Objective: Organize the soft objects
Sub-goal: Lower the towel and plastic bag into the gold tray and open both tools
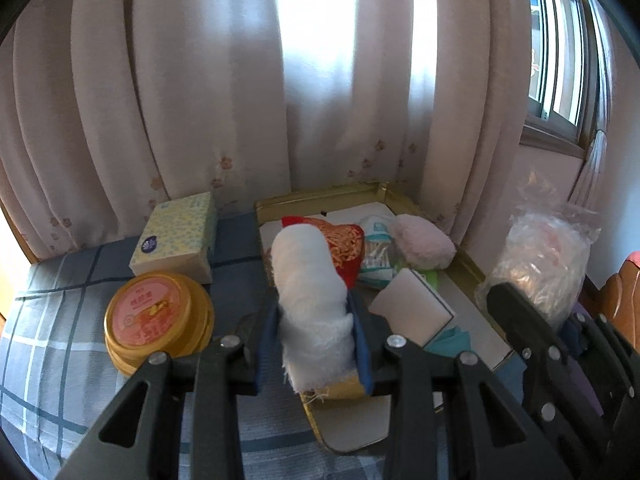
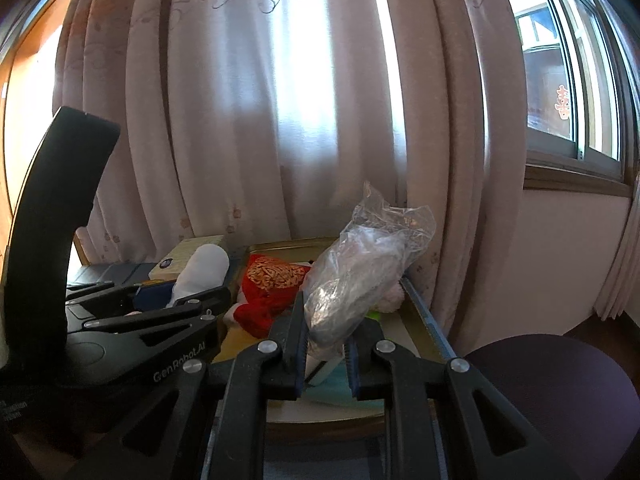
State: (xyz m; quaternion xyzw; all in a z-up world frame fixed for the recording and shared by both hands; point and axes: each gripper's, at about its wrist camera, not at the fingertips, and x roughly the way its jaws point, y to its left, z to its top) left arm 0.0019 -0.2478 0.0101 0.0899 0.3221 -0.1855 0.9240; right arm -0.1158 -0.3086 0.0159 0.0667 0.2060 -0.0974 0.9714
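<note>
My left gripper [image 1: 314,336] is shut on a rolled white towel [image 1: 308,276] and holds it upright above the near edge of the gold-rimmed tray [image 1: 320,194]. My right gripper [image 2: 326,354] is shut on a clear plastic bag [image 2: 356,272] with something pale inside, held over the tray's right side; the bag also shows in the left wrist view [image 1: 540,260]. In the tray lie a red and gold embroidered pouch [image 1: 346,246], a pink fluffy pad [image 1: 422,246], a white sponge block [image 1: 412,306] and a pack of cotton swabs [image 1: 376,258].
A yellow tissue box [image 1: 176,236] and a round gold tin with a pink lid [image 1: 156,320] sit left of the tray on a blue plaid cover [image 1: 52,320]. Curtains [image 1: 200,100] hang behind. A dark round seat [image 2: 552,392] is at right.
</note>
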